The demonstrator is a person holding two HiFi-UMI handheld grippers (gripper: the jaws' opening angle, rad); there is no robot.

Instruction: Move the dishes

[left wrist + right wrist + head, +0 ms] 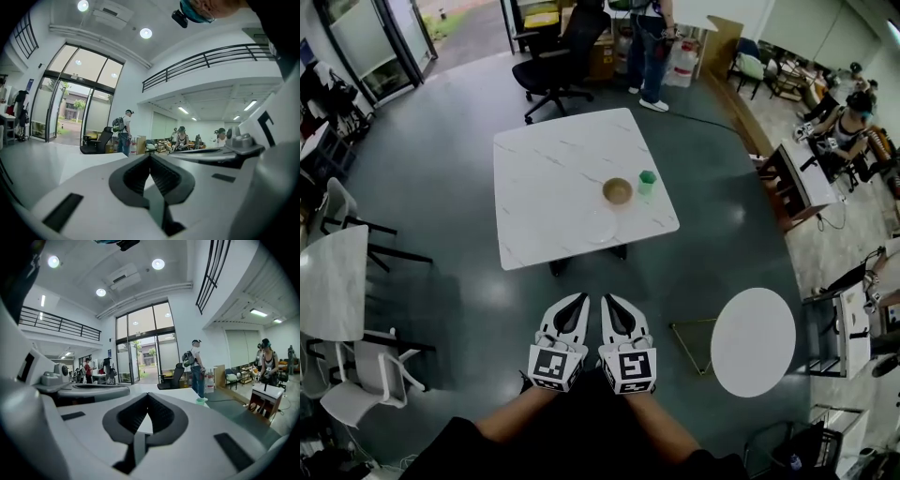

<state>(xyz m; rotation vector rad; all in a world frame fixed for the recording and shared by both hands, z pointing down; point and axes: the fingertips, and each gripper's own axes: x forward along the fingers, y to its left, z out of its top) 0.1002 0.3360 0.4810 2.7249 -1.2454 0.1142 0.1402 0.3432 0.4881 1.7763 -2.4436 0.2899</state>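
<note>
We hold our left gripper (578, 298) and right gripper (610, 300) side by side, low before us. Both have their jaws pressed together with nothing between them, well apart from the white table (544, 178). On the table's right part sit the dishes: a wooden bowl (617, 191), a green cup (647, 182) just beside it, and a white plate (601, 228) nearer us.
</note>
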